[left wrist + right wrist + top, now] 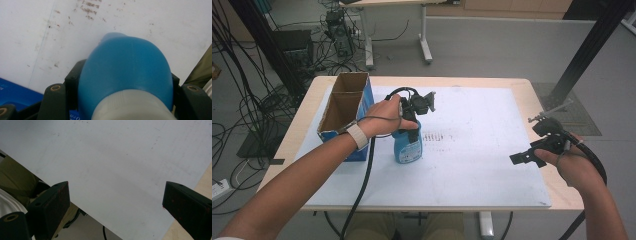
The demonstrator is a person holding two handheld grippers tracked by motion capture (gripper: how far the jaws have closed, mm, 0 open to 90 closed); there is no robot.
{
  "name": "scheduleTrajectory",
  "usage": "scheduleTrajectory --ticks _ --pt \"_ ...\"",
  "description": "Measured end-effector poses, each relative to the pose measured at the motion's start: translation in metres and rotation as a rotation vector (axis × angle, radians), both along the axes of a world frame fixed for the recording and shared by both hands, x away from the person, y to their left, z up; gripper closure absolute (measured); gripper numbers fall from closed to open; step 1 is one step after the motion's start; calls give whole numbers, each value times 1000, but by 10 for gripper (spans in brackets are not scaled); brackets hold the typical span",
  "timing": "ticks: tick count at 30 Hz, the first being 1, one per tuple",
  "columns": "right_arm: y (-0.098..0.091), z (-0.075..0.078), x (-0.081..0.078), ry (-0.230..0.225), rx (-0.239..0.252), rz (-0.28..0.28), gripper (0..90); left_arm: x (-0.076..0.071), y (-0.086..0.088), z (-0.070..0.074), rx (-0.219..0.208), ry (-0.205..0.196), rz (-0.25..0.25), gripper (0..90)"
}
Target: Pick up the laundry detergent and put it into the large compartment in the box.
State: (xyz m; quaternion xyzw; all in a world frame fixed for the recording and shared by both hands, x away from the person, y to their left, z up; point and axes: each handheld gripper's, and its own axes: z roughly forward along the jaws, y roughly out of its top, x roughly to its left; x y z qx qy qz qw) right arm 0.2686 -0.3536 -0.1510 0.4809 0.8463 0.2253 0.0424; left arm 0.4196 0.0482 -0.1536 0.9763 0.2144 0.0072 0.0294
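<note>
The left gripper [411, 122] clamps the neck of a blue plastic bottle with a white cap [407, 145], standing near the white mat's [492, 165] left edge beside the open blue cardboard box [346, 107], probably its destination. The right gripper [532, 155] waits wide and empty by the right edge.
</note>
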Motion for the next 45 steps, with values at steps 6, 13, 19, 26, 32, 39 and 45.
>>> scheduleTrajectory --ticks 6,13,19,26,32,39,45 --pt "-1 0 -1 -1 2 0 75 -1 0 0 0 -2 1 389" --pt "-2 1 -3 -6 3 -2 75 0 1 0 -5 -2 -2 389" --pt "-3 1 -5 -10 6 -4 75 0 1 0 -2 0 -3 389" --pt "-5 3 -7 -11 4 -9 75 -1 0 0 -2 -2 1 387" --pt "-6 2 -8 -11 5 -11 75 -1 0 2 5 -1 8 386" --pt "-6 2 -8 -10 6 -11 75 -1 2 6 1 0 31 385" --pt "-5 2 -8 -11 5 -9 75 -1 4 12 -1 7 54 385"
